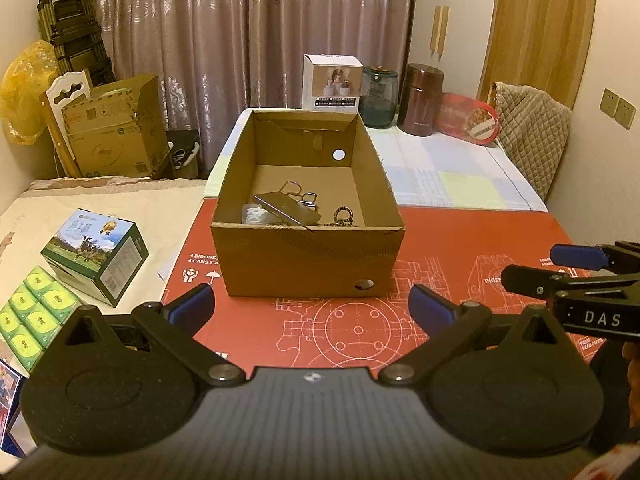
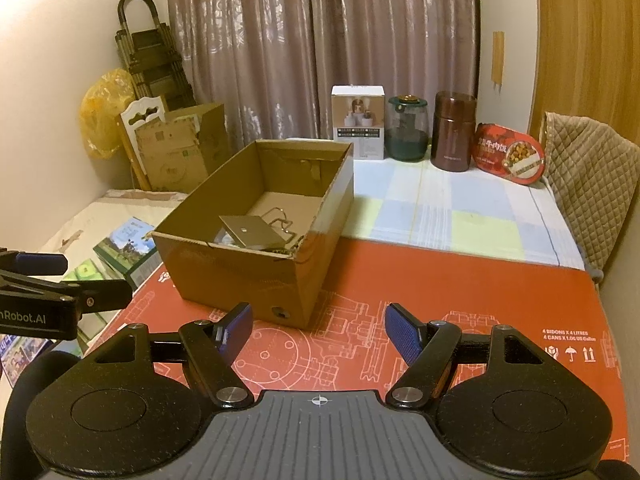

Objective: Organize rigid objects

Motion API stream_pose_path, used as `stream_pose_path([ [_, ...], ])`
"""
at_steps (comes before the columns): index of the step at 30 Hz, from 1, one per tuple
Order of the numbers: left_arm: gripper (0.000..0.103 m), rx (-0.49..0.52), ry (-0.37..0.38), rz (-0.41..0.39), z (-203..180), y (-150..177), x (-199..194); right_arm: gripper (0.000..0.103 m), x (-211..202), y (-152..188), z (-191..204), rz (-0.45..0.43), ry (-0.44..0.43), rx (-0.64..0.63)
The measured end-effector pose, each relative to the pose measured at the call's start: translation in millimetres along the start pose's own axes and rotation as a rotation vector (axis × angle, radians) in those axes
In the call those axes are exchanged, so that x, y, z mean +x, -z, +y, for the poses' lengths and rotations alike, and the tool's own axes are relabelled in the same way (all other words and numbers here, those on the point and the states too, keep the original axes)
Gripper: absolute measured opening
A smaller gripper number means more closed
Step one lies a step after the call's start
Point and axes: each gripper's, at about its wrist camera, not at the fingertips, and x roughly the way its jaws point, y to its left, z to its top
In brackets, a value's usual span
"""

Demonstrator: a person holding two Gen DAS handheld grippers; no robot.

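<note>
An open brown cardboard box stands on a red printed sheet; it also shows in the right wrist view. Inside lie a flat grey metal plate leaning on other things, wire clips, a white piece and a ring with a chain. The plate shows in the right wrist view too. My left gripper is open and empty just before the box. My right gripper is open and empty, right of the box's near corner.
A green milk carton and green packs lie at left. A white box, glass jar, brown canister and red tin stand behind on a checked cloth. A padded chair is at right.
</note>
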Motion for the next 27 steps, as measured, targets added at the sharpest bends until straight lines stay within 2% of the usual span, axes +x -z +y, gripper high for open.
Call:
stream_pose_path([
  [27, 0.102, 0.010, 0.001, 0.009, -4.7, 1.9, 3.5, 0.070, -0.3, 0.9, -7.0, 0.002, -0.001, 0.019],
])
